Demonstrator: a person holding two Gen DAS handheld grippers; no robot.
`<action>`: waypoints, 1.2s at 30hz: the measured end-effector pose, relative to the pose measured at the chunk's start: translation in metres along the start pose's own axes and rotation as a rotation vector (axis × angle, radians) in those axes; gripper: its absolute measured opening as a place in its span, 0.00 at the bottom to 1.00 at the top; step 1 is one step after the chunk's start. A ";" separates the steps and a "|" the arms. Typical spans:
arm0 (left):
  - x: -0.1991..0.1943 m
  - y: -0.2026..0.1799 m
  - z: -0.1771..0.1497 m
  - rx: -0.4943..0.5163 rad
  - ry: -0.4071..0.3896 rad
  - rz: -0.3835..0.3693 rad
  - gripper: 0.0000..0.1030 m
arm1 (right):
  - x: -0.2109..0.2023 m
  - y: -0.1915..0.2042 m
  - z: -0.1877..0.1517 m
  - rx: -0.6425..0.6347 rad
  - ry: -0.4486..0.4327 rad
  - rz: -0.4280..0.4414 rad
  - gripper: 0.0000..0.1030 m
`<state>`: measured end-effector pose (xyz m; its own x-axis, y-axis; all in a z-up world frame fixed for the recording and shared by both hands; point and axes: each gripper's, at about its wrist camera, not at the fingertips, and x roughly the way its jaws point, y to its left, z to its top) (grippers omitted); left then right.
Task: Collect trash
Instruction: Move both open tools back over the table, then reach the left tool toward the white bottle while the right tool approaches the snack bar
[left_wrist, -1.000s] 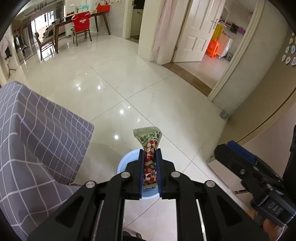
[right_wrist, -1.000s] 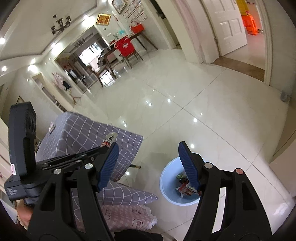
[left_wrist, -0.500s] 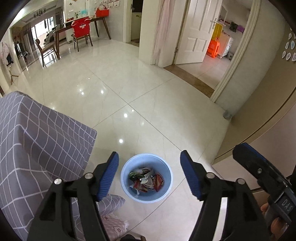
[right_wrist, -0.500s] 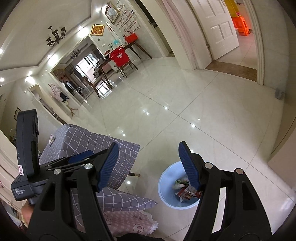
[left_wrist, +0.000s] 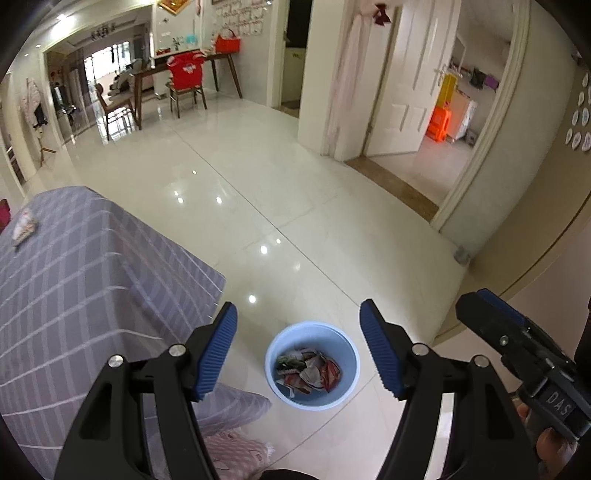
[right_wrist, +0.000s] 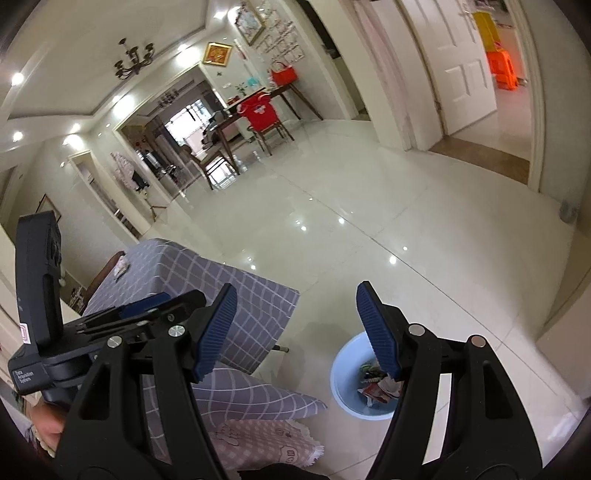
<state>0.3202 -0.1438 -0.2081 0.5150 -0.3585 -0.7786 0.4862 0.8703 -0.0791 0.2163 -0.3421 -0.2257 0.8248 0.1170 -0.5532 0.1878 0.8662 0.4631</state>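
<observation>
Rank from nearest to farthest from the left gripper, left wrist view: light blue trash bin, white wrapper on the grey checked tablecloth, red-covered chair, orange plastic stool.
From the left gripper:
1. Light blue trash bin, on the floor right below the open fingers.
2. White wrapper on the grey checked tablecloth, far left.
3. Orange plastic stool through the right doorway and red-covered chair at the far desk, upper left: too close to call.

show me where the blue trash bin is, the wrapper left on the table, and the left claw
blue trash bin (left_wrist: 347, 397), left wrist view, front rim.
wrapper (left_wrist: 24, 228), left wrist view, its middle.
left claw (left_wrist: 298, 349), left wrist view, midway between fingertips.
</observation>
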 end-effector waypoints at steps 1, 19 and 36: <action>-0.006 0.008 0.001 -0.004 -0.010 0.005 0.66 | 0.002 0.010 0.001 -0.016 0.002 0.008 0.65; -0.088 0.278 -0.003 -0.223 -0.084 0.301 0.68 | 0.158 0.296 -0.006 -0.459 0.207 0.207 0.67; -0.056 0.437 0.018 -0.290 -0.041 0.434 0.68 | 0.345 0.442 -0.026 -0.930 0.330 0.190 0.70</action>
<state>0.5163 0.2504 -0.1878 0.6559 0.0480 -0.7534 0.0093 0.9974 0.0716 0.5697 0.0937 -0.2299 0.5821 0.2993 -0.7561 -0.5394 0.8379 -0.0835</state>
